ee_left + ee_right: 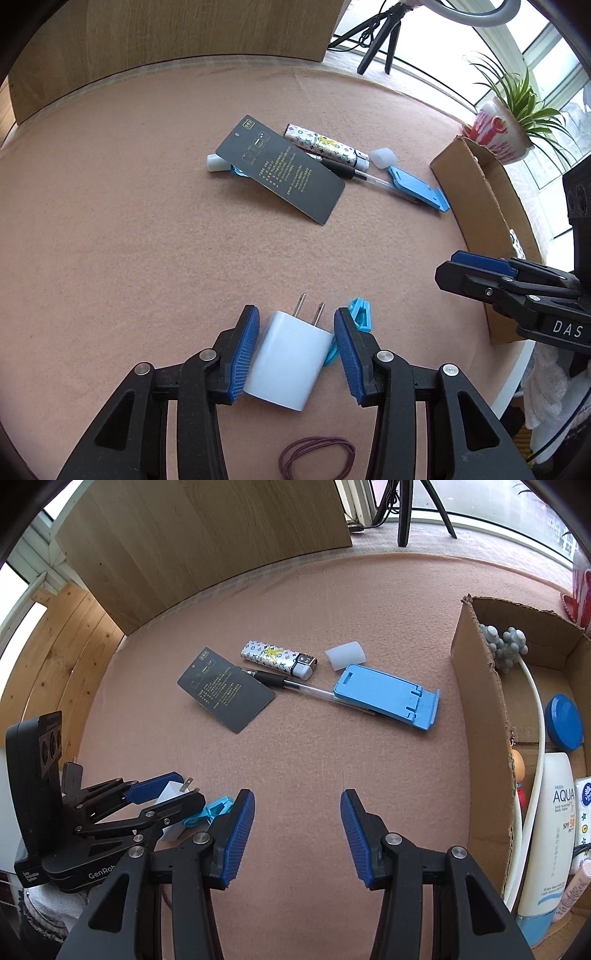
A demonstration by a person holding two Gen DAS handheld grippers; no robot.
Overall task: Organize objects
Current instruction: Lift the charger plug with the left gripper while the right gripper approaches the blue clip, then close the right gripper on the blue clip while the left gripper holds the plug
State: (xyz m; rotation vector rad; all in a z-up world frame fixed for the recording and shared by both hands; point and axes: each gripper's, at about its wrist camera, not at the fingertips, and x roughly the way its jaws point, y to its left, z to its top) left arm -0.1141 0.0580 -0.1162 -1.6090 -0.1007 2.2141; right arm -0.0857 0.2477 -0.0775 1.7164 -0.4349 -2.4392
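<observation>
Left gripper [295, 350] clamped on white charger [288, 363], blue clip [360, 314] just beside. Right gripper [297, 834] jaws apart, empty. Cardboard box [484, 709] to right part-filled (sunscreen, lid in); card [225, 688], lighter [279, 659], pen [295, 686], phone stand [388, 696] ahead, left.

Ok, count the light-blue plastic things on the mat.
3: the phone stand near the box, the clip beside the charger, a piece under the black card; others may hide.

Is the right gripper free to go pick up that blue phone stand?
Probably yes: the right gripper is open and empty, with bare mat up to the blue phone stand; only a pen tucks under its far edge.
</observation>
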